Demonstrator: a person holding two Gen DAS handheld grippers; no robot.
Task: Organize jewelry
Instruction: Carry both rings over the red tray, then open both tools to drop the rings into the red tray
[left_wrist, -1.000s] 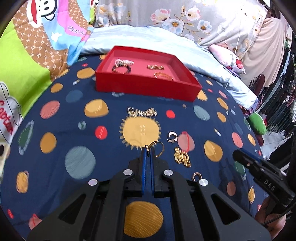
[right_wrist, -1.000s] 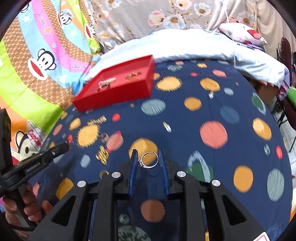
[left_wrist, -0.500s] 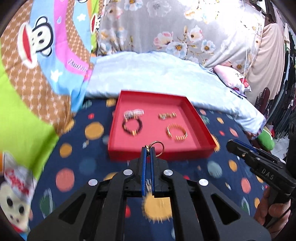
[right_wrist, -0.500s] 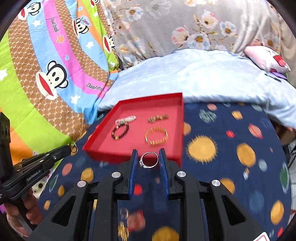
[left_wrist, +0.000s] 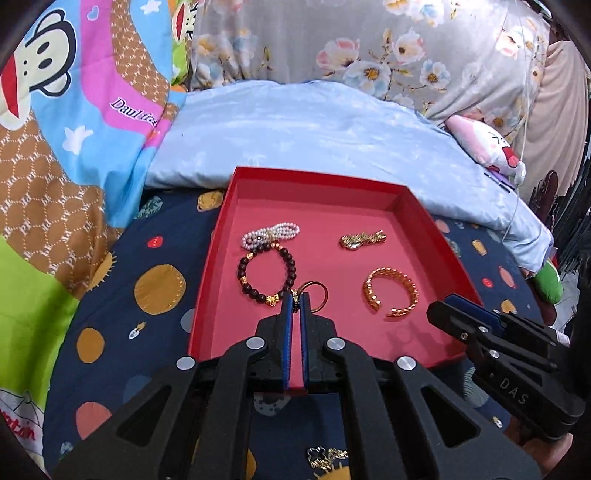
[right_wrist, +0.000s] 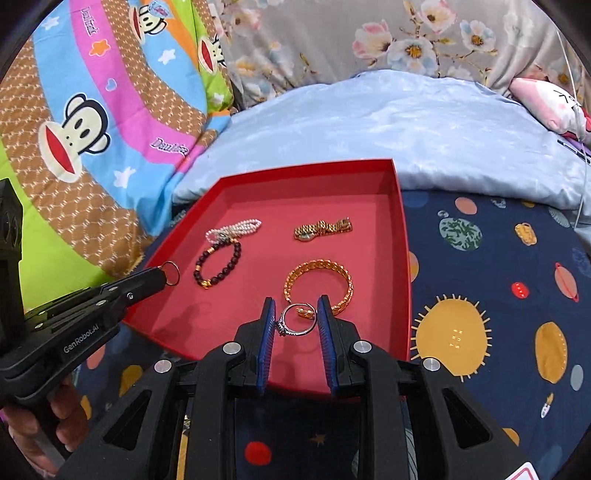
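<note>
A red tray (left_wrist: 207, 288) (right_wrist: 402, 280) lies on the bed and holds a pearl bracelet (left_wrist: 271, 233), a dark bead bracelet (left_wrist: 266, 275), a gold chain piece (left_wrist: 362, 238) and a gold cuff (left_wrist: 391, 293). My left gripper (left_wrist: 295, 297) is shut on a gold ring (left_wrist: 318, 295) above the tray's near part; it also shows in the right wrist view (right_wrist: 162, 275). My right gripper (right_wrist: 295, 314) is shut on a silver ring (right_wrist: 295, 324) above the tray's near right part, next to the gold cuff (right_wrist: 317, 282).
The tray rests on a navy planet-print sheet (right_wrist: 498, 295). A light blue quilt (left_wrist: 295, 136) lies behind it and a monkey-print blanket (right_wrist: 92, 122) to the left. A gold jewelry piece (left_wrist: 327, 456) lies on the sheet below my left gripper.
Both grippers have moved forward from the sheet to above the red tray, each still holding its ring. The tray now looks much nearer in both views.
</note>
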